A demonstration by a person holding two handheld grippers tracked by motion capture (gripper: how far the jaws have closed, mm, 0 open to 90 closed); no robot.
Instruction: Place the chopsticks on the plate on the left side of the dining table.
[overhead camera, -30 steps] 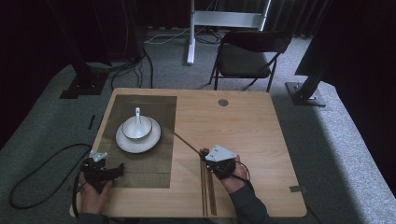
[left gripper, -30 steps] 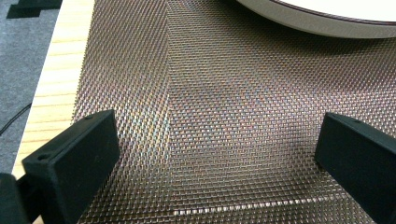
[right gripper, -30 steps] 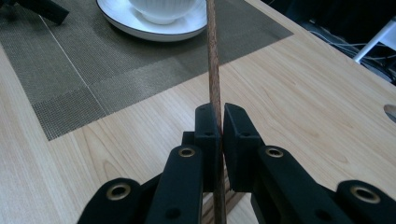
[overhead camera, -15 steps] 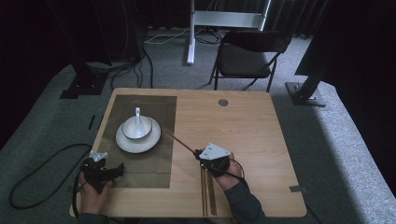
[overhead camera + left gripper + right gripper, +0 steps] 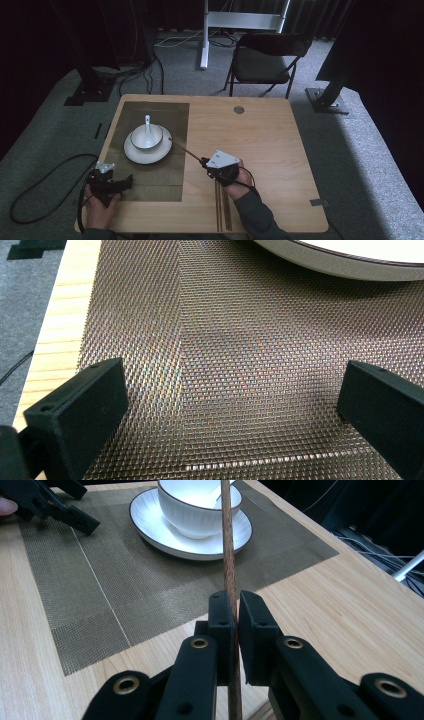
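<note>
Fingers (image 5: 222,615) of the right gripper (image 5: 234,611) are pressed together on a brown chopstick (image 5: 229,555). It sticks out past the tips and runs toward the bowl (image 5: 199,502). Its far end is over the plate (image 5: 165,532), close to the bowl. From this view I cannot tell if it touches the bowl.

From the high view, the right gripper (image 5: 206,164) is over the bare wood of the table (image 5: 270,135), just beside the mat (image 5: 165,172). The chopstick (image 5: 186,152) slants up and left across the mat to the plate's edge (image 5: 131,155). More chopsticks (image 5: 223,215) lie flat on the table under the right hand (image 5: 235,176).

The left gripper (image 5: 235,405) has its fingers (image 5: 82,412) wide apart with nothing between them. They sit low over the mat (image 5: 230,340), and the plate's rim (image 5: 330,265) is ahead of them.

The white bowl (image 5: 146,136) stands on the white plate. A white spoon (image 5: 147,124) rests in the bowl.

Since a second ago, the right gripper and its chopstick have moved left, closer to the plate. The left gripper has stayed where it was.
</note>
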